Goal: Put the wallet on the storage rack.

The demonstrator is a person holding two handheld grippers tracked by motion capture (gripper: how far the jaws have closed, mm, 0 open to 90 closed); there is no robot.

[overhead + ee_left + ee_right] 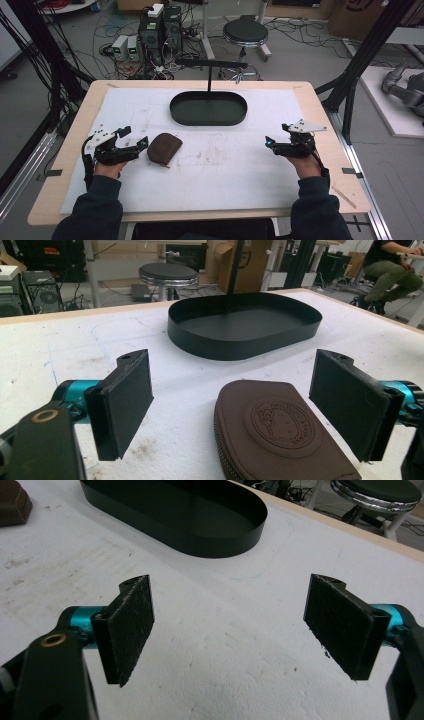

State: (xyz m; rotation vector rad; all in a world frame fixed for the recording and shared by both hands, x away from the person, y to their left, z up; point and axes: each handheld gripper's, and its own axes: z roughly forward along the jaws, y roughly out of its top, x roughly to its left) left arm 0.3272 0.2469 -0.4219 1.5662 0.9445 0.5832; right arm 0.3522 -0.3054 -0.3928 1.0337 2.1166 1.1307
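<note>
Pouch (280,432) between left gripper's fingers (125,400): brown leather-like, matt, embossed round stamp, zip along edge. Pads: black, coarse, felt-like, on glossy teal metal stubs. Tray (240,342) beyond fingertips: black, smooth, semi-matt. Table cover (225,645) under right gripper's fingers (132,625): white, grainy, scuffed.

Bare white mat (225,170) between brown pouch (164,148) and right gripper (274,144).

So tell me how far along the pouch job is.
Nothing looks done: the brown pouch lies flat on the white mat, outside the black tray, which holds nothing. In hand: the left gripper sits right beside the pouch, open, its fingers either side of the pouch's near end without touching it. The right gripper is open over bare mat. Probably left: grasping the pouch and moving it, perhaps to the tray.
</note>
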